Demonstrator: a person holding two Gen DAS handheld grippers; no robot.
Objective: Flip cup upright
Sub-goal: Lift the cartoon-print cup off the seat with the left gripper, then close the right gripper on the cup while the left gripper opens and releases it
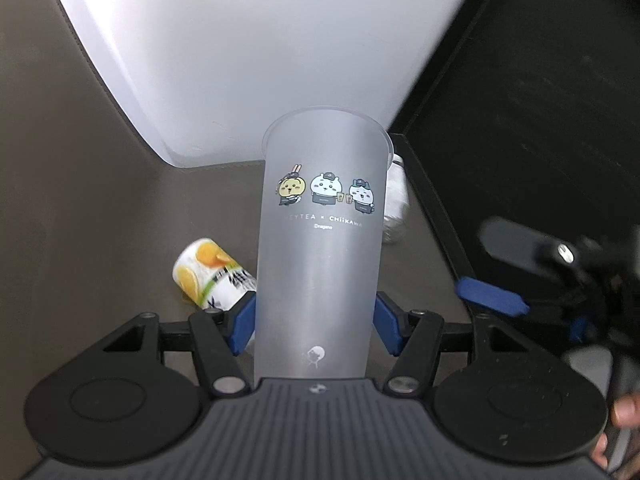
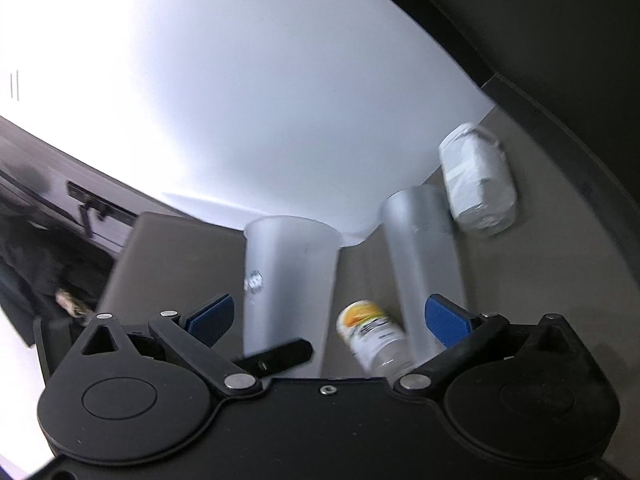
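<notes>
A tall frosted plastic cup with three cartoon figures printed on it stands rim up between the blue pads of my left gripper, which is shut on its lower part. The same cup shows in the right wrist view, left of centre. A second frosted cup stands further right, rim down as far as I can tell. My right gripper is open and empty, its blue pads wide apart. It also shows blurred at the right of the left wrist view.
A small bottle with an orange-fruit label lies on the grey-brown table, also seen in the right wrist view. A white-wrapped bottle lies behind the cups. A white wall and a dark panel stand beyond.
</notes>
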